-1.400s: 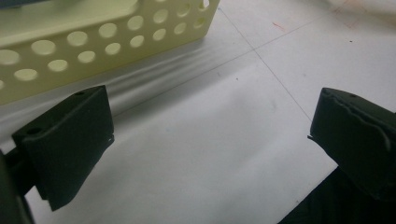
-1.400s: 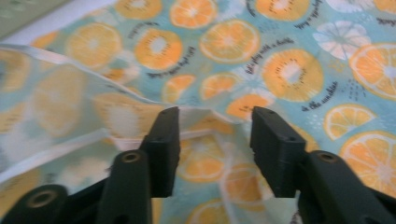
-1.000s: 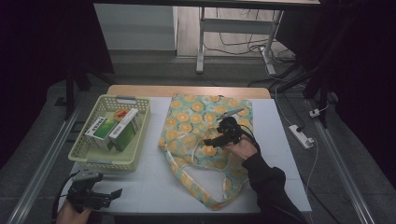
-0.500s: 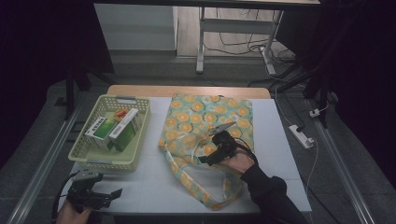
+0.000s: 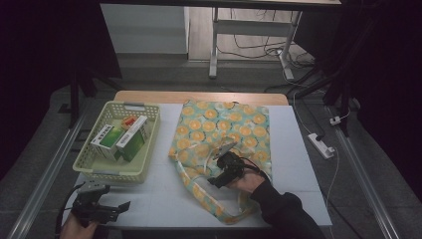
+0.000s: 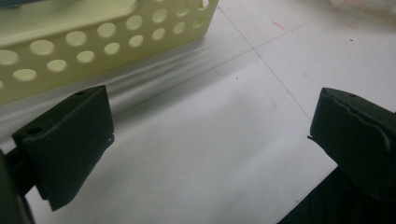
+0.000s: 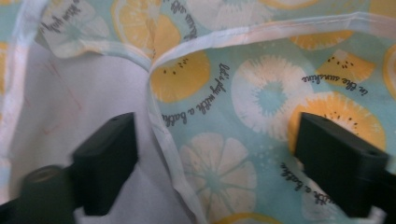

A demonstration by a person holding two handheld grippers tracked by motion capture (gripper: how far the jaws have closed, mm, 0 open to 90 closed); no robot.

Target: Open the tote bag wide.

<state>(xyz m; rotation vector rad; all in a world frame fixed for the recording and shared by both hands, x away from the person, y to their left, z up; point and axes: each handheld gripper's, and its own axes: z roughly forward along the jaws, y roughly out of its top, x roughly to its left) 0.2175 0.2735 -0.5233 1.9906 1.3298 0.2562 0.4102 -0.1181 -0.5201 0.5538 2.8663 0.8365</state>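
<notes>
Fabric of the fruit-print tote bag (image 5: 221, 139), lying flat mid-table, sits between the right gripper (image 7: 215, 163)'s jaws, which have just been closing yet stand apart over its hem, while the left gripper (image 5: 107, 209) rests released at the table (image 5: 298, 164)'s near-left corner beside the basket (image 5: 107, 172).
</notes>
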